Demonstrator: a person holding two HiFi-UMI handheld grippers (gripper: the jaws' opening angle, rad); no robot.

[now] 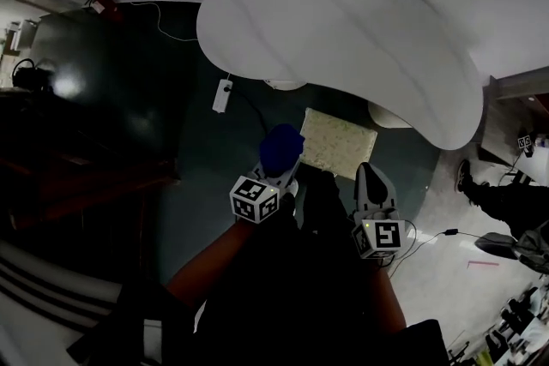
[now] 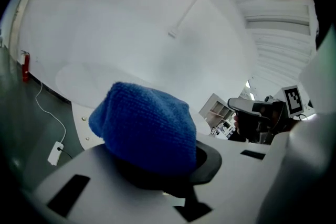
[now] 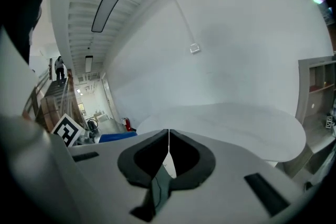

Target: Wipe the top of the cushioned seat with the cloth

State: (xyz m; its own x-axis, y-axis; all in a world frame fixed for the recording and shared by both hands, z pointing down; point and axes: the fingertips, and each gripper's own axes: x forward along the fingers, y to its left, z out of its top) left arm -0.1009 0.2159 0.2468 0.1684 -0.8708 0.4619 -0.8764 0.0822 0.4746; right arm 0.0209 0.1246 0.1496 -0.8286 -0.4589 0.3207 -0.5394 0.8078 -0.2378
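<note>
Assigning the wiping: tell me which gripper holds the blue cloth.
The left gripper, shut on the blue cloth; the right gripper is shut with nothing between its jaws.

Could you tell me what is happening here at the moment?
A person holds a gripper in each hand. The left gripper is shut on a bunched blue cloth, held by the near left edge of the pale speckled cushioned seat, which stands partly under a white table. The right gripper is shut and empty, off to the seat's near right. Whether the cloth touches the seat cannot be told.
</note>
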